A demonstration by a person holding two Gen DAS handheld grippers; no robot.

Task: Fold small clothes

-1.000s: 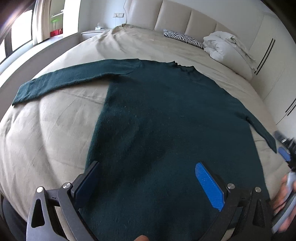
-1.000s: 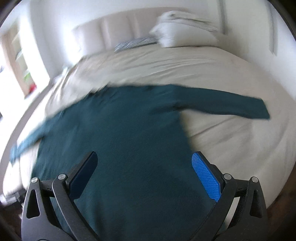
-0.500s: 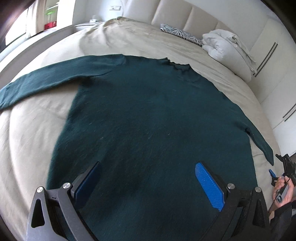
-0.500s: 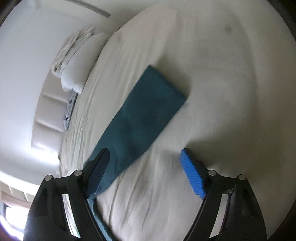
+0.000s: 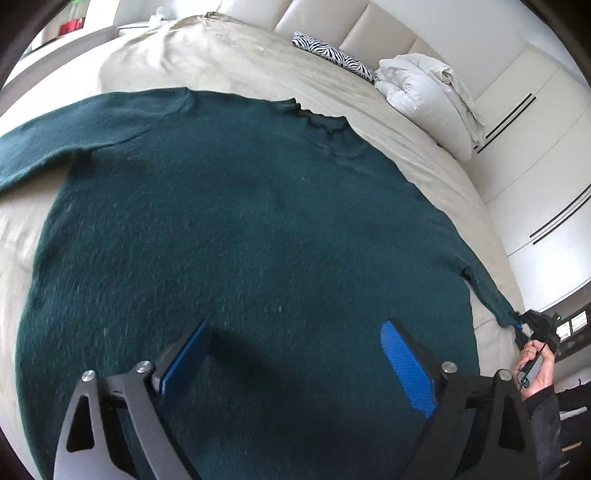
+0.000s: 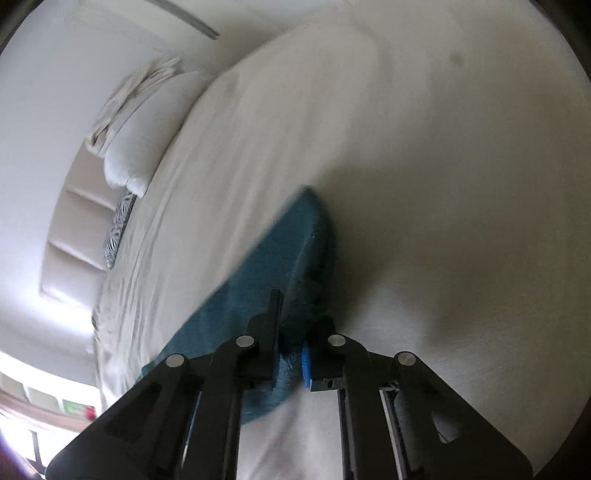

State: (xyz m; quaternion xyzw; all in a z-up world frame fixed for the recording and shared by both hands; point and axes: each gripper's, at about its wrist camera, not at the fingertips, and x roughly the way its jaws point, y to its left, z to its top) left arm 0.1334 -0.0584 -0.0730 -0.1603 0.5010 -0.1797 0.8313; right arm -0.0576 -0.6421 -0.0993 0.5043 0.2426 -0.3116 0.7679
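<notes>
One dark green sweater (image 5: 240,236) is spread flat across the beige sheet of the bed (image 5: 229,62), its body covering most of the near part of the mattress and its neckline turned toward the headboard end. One sleeve is stretched out toward the left edge of the bed, and the other sleeve (image 6: 280,258) is drawn out to the right edge, where it narrows to the cuff.

That cuff is clamped by the right gripper (image 6: 290,354): in the right wrist view the jaws are seen pressed together on the fabric, with the teal knit bunched between the black pad and the blue pad and the rest of the sleeve running away from them over the pale sheet. In the left wrist view the same gripper is seen small at the right edge of the bed, held by a hand (image 5: 535,363) above a dark cuff of clothing.

The left gripper (image 5: 295,354) is held above the lower part of the sweater's body, pointed down at it. Its jaws are spread wide and are closing; no fabric is caught between them, and the knit is seen only beneath the gap.

Toward the head of the bed, a zebra-striped pillow (image 5: 332,55) is laid against the padded headboard (image 5: 369,22), and a folded white duvet (image 5: 428,99) is piled beside it near the right corner. White wardrobe doors (image 5: 535,155) are seen beyond the right edge.
</notes>
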